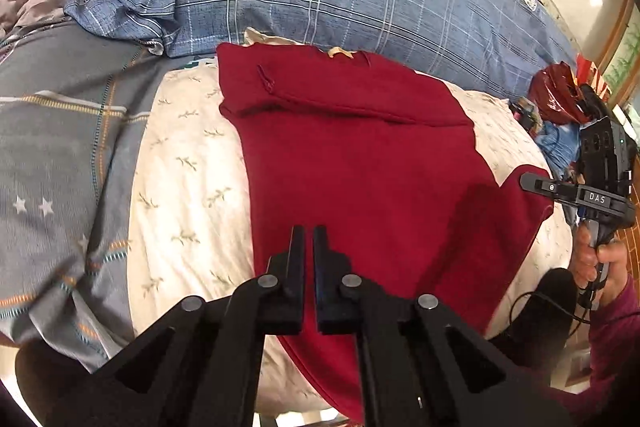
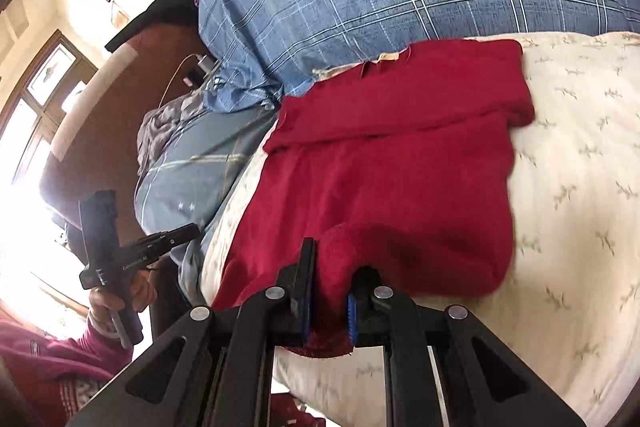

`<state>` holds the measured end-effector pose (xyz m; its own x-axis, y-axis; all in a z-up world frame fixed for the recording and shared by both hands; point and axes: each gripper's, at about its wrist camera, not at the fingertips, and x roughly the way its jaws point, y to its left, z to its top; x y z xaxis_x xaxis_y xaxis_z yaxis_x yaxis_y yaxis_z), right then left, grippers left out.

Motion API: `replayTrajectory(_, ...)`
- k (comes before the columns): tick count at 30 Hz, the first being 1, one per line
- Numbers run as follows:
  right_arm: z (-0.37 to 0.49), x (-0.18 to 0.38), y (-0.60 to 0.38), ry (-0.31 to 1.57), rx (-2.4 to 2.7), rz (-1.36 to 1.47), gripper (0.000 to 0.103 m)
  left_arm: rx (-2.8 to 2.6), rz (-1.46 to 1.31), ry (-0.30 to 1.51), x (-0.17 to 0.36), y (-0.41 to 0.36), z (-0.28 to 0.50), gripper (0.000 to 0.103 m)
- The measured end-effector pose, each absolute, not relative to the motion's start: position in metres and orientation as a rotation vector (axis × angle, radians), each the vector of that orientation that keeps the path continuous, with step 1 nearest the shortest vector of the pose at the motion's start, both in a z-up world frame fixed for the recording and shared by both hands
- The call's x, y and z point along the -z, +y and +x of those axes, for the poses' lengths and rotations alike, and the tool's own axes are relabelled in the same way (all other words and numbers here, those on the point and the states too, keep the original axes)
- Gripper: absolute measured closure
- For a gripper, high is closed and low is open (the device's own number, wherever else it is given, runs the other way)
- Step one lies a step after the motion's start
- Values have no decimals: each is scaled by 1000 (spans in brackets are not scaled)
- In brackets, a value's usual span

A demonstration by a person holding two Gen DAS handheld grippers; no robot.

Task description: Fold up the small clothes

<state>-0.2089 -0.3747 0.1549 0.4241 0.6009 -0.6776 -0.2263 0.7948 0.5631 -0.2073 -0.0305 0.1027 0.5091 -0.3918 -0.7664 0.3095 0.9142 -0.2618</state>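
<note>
On the cream sheet [image 1: 188, 195], right gripper [image 2: 332, 263] pinches the red sweater [image 1: 360, 163] hem; left gripper [image 1: 308, 239], closed and empty, hovers. Lift evenly, fold toward the collar.

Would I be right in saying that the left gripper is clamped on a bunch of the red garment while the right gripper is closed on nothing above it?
Not quite: the sides are swapped. The right wrist view shows the right gripper clamped on a bunch of the red garment, and the left wrist view shows the left gripper closed on nothing above it.
</note>
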Motion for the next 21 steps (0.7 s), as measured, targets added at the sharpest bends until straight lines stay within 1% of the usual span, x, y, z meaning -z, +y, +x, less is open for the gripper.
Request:
replayTrajectory(5, -198, -152, -368, 1027, -533, 415, 92, 443, -164, 994, -95, -21, -202, 101)
replayTrajectory(6, -197, -151, -368, 1031, -532, 416, 92, 452, -184, 1014, -92, -18, -203, 97)
replayTrajectory(8, -198, -151, -373, 1034, -533, 418, 92, 442, -199, 1044, -86, -15, -211, 69)
replayTrajectory(9, -198, -151, -373, 1033, -534, 418, 92, 442, -208, 1059, -81, -14, -215, 42)
replayTrajectory(10, -198, -151, -373, 1033, -533, 417, 92, 451, -224, 1077, -76, -13, -220, 36)
replayTrajectory(14, -199, -149, -374, 1036, -531, 418, 92, 489, -265, 1201, -54, -9, -238, 36)
replayTrajectory(21, -197, -144, -377, 1038, -535, 433, 92, 553, -377, 1303, -29, -12, -250, 36)
